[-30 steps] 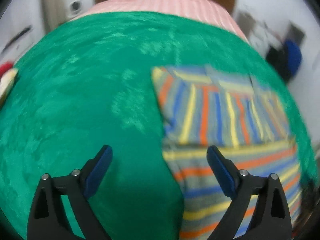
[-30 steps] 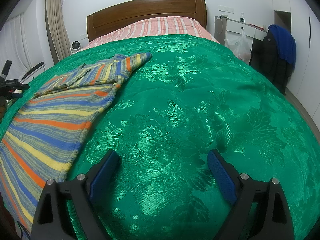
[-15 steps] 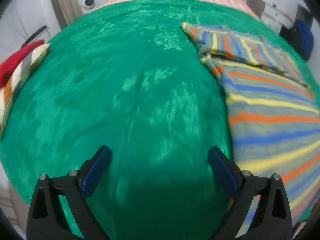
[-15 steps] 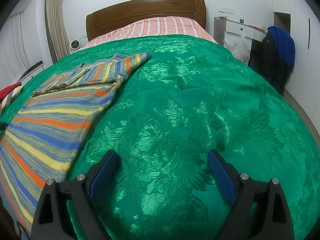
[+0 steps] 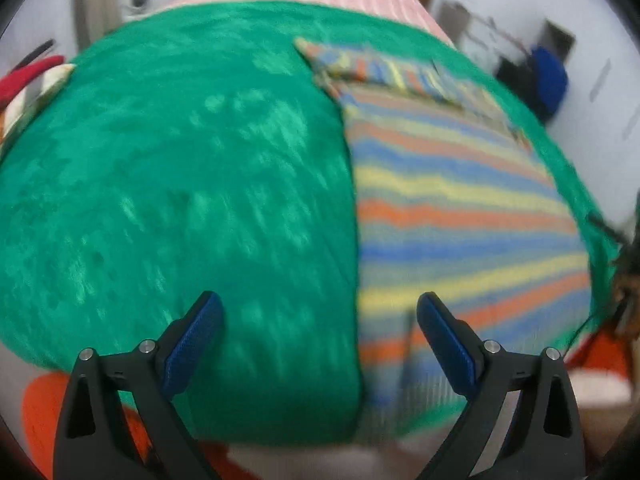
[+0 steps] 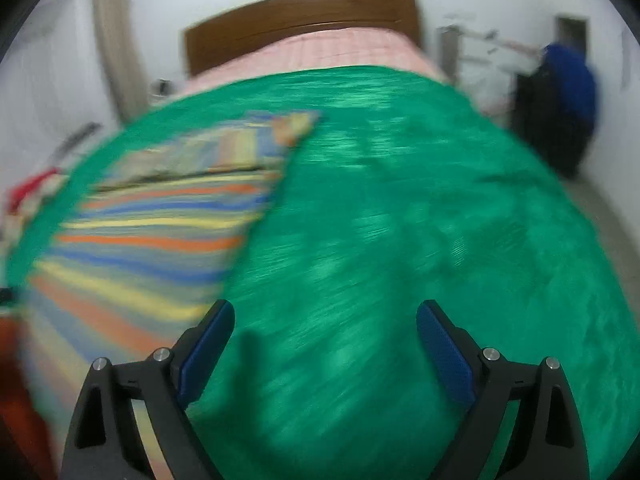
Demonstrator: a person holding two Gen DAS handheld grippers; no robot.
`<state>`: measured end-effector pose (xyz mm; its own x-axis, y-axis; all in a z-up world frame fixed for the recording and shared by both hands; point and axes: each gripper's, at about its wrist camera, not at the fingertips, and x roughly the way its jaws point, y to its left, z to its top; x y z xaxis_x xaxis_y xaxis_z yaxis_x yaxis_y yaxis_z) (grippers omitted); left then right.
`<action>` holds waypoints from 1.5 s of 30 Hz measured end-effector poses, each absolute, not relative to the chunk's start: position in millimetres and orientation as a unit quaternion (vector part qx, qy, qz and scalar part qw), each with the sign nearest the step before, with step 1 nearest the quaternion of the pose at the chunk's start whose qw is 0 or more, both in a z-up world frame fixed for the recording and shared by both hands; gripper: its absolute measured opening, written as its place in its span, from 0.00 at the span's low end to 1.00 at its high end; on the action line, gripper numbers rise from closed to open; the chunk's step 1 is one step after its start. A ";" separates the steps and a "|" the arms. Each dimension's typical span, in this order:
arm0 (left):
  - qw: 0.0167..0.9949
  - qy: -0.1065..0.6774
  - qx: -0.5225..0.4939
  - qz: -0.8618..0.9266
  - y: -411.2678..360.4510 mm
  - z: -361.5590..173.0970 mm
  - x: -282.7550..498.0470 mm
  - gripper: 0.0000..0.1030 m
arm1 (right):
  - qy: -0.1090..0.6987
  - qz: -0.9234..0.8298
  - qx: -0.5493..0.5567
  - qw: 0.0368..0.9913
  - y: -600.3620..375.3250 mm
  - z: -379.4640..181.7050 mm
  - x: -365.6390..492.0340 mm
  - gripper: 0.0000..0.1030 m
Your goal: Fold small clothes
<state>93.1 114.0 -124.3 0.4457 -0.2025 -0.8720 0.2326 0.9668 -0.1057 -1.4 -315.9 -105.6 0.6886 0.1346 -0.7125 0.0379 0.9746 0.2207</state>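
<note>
A striped garment point(image 5: 460, 208) in blue, orange, yellow and grey lies flat on the green bedspread point(image 5: 180, 200). Its top part is folded over at the far end. In the left wrist view it fills the right half. In the right wrist view the garment point(image 6: 160, 232) lies at the left. My left gripper point(image 5: 318, 312) is open and empty above the near bed edge, beside the garment's left side. My right gripper point(image 6: 325, 320) is open and empty over bare bedspread point(image 6: 400, 240), just right of the garment. Both views are blurred.
A wooden headboard point(image 6: 304, 28) and pink striped sheet point(image 6: 340, 52) lie at the far end. A red and white cloth point(image 5: 32, 84) sits at the bed's left edge. A blue and black garment point(image 6: 560, 104) hangs at the right. Orange objects point(image 5: 40, 408) show below the bed's near edge.
Both grippers have pulled back toward the near bed edge. The left one swung right, bringing the garment's near end under its right finger. The right one shifted toward the garment. Both stay open.
</note>
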 end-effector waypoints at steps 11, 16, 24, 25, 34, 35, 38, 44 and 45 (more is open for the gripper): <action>0.800 0.567 0.082 -0.177 68.6 -147.5 79.6 0.04 | 0.543 0.152 0.158 0.811 -260.9 -134.3 -64.7 0.41; 0.793 0.578 0.037 -0.190 85.4 -133.1 70.1 0.02 | 0.557 0.172 0.172 0.794 -264.1 -123.6 -67.5 0.05; 0.779 0.588 0.050 -0.214 95.0 -113.0 35.5 0.02 | 0.568 0.179 0.133 0.792 -259.7 -82.2 -103.2 0.04; 0.775 0.593 0.051 -0.214 98.5 -113.4 32.2 0.02 | 0.575 0.180 0.134 0.787 -259.4 -84.0 -107.6 0.04; 0.810 0.543 -0.068 -0.212 120.7 -54.7 88.4 0.02 | 0.512 0.180 0.251 0.801 -295.2 -64.4 -89.5 0.04; 0.815 0.533 -0.080 -0.212 121.8 -47.5 103.5 0.02 | 0.499 0.181 0.258 0.807 -299.6 -59.3 -79.1 0.04; 0.833 0.505 -0.096 -0.204 117.4 -34.8 165.6 0.02 | 0.456 0.171 0.272 0.830 -315.9 -46.1 -27.2 0.04; 0.842 0.509 -0.072 -0.165 88.0 -46.1 301.6 0.03 | 0.412 0.141 0.273 0.858 -330.4 -40.4 110.6 0.04; 0.841 0.514 -0.068 -0.157 82.6 -49.8 323.7 0.03 | 0.412 0.137 0.278 0.857 -336.8 -43.2 128.2 0.04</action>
